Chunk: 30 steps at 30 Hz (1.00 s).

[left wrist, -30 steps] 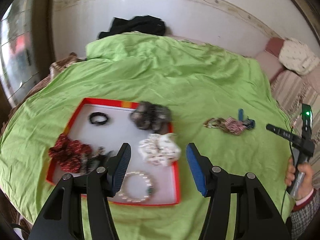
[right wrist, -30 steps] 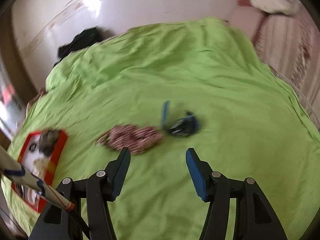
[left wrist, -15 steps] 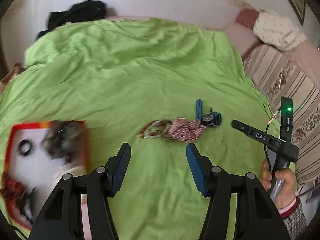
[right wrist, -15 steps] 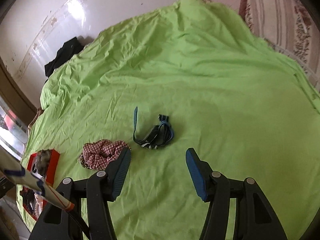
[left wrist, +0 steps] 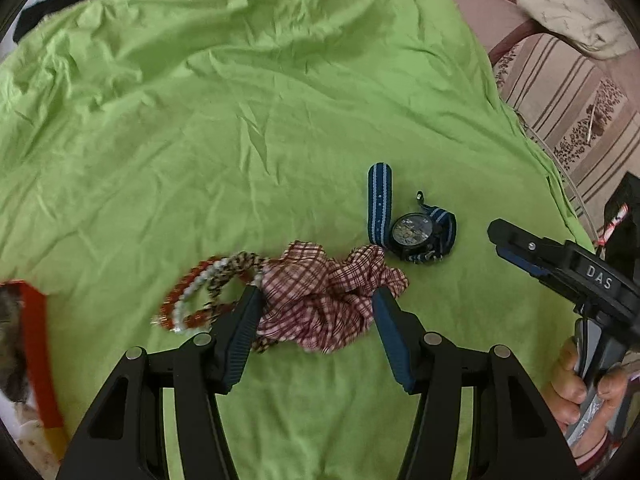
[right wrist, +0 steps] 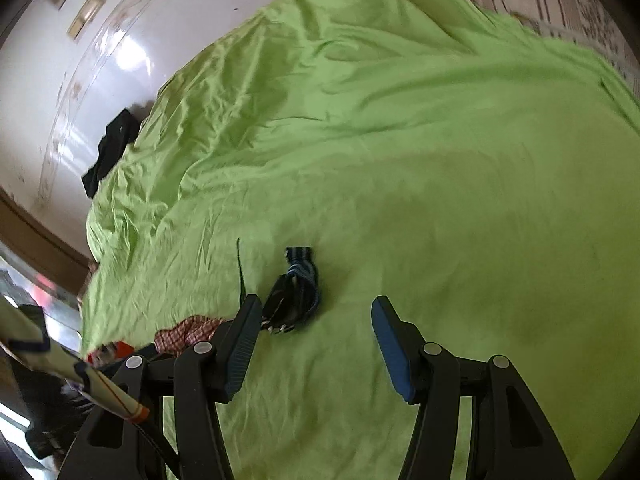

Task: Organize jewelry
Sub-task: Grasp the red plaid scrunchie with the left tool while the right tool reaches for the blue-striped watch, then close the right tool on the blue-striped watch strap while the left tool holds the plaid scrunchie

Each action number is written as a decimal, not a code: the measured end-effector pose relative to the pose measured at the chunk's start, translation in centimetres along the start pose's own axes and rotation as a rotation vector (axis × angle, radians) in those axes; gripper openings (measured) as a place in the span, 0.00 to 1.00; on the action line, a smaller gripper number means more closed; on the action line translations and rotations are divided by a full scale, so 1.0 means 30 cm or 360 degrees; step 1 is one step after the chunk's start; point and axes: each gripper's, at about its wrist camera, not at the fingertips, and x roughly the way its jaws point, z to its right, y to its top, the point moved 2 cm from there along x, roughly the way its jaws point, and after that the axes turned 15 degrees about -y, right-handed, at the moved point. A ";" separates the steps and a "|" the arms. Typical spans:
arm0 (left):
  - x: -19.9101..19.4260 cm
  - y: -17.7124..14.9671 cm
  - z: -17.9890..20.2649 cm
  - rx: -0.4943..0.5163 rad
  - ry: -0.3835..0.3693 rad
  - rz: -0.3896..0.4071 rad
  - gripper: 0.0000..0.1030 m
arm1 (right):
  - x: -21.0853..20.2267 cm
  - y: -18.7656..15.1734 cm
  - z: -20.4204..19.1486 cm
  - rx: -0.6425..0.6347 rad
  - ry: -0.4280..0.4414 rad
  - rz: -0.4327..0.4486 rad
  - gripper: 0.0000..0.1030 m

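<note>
A red-and-white plaid scrunchie (left wrist: 320,304) lies on the green sheet (left wrist: 240,120), and my left gripper (left wrist: 316,300) straddles it with one finger on each side. Its jaws are closing, and the pads do not visibly press the cloth. Beaded bracelets (left wrist: 200,292) lie just left of the scrunchie. A blue-striped watch (left wrist: 412,236) rests beyond it to the right. My right gripper (right wrist: 316,312) hangs open over bare sheet, with the watch (right wrist: 296,292) just past its left finger and the scrunchie (right wrist: 188,332) further left.
The red tray (left wrist: 36,340) with sorted pieces shows at the left edge. A hand (left wrist: 580,384) holds the right gripper (left wrist: 498,236) at the right. A striped sofa with a cushion (left wrist: 568,4) borders the bed, and a black garment (right wrist: 112,148) lies at its far edge.
My left gripper swung right from the tray and dropped down over the plaid scrunchie. My right gripper sank and rolled toward the watch, which now sits close to its left finger.
</note>
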 end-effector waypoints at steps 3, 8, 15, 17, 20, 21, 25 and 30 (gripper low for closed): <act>0.029 -0.006 0.018 0.0038 -0.0031 -0.0058 0.05 | 0.015 0.009 0.028 0.0062 0.0049 -0.0021 0.60; -0.005 -0.062 0.105 0.0119 -0.0158 -0.0069 0.04 | 0.034 0.006 0.031 0.0081 0.0097 -0.0040 0.59; -0.040 -0.181 0.188 0.0157 -0.0315 -0.0111 0.04 | 0.084 -0.011 -0.046 -0.0058 0.0071 -0.0051 0.42; -0.031 -0.195 0.191 0.0177 -0.0279 -0.0108 0.06 | 0.112 -0.014 -0.063 -0.0096 0.0031 -0.0046 0.41; -0.005 -0.195 0.180 0.0161 -0.0249 -0.0106 0.14 | 0.143 -0.019 -0.071 -0.0132 0.0010 -0.0071 0.13; -0.001 -0.195 0.177 0.0154 -0.0249 -0.0106 0.14 | 0.144 -0.017 -0.071 -0.0131 0.0041 -0.0097 0.11; -0.022 -0.203 0.180 0.0169 -0.0257 -0.0087 0.04 | 0.072 0.022 -0.032 -0.0059 0.0192 -0.0070 0.03; -0.141 -0.227 0.213 0.0189 -0.0293 0.0015 0.03 | -0.031 0.065 0.025 0.0074 0.0359 -0.0030 0.01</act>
